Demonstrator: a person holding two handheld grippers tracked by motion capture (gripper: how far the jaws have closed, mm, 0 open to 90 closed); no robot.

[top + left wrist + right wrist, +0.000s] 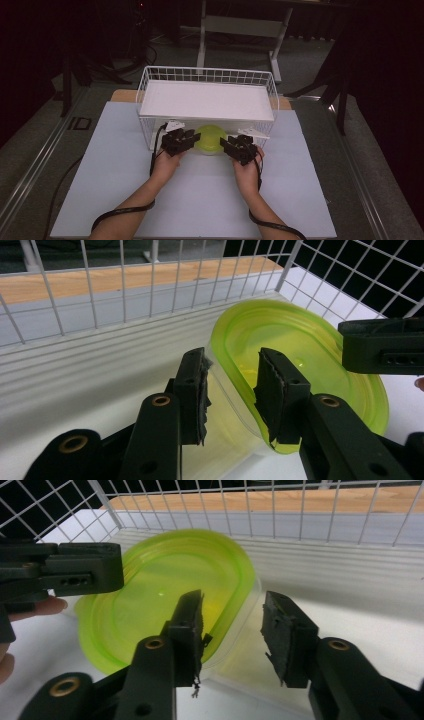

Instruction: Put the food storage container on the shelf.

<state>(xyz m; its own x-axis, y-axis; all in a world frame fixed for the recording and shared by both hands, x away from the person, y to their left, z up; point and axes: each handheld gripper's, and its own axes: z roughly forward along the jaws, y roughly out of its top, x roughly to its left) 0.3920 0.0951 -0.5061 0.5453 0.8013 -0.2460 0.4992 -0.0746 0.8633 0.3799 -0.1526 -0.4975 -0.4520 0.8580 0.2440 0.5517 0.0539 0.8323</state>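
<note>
A green-lidded tub [210,139] is seen on the lower level of the wire rack [150,80], at its open front, under the white shelf [207,99]. It is flanked by the left gripper [181,141] and the right gripper [239,148], one at each end.

In the left gripper view, the left gripper [231,385] is held with its jaws apart, astride the tub's [300,350] rim: one pad outside the clear wall, the other above the lid. Nothing is clamped yet. The same is seen in the right gripper view, where the right gripper [232,630] is open around the opposite edge of the tub [165,590].

The step in hand is judged to be a two-sided grip for drawing the tub out of the rack. It would be best done if both sets of jaws were closed together and evenly, on the rim where lid and wall meet, so that the thin wall is not buckled. The tub should be kept level and drawn straight towards the person, low enough that the shelf is cleared. A one-sided squeeze is to be avoided, since the tub could be skewed or the lid popped
</note>
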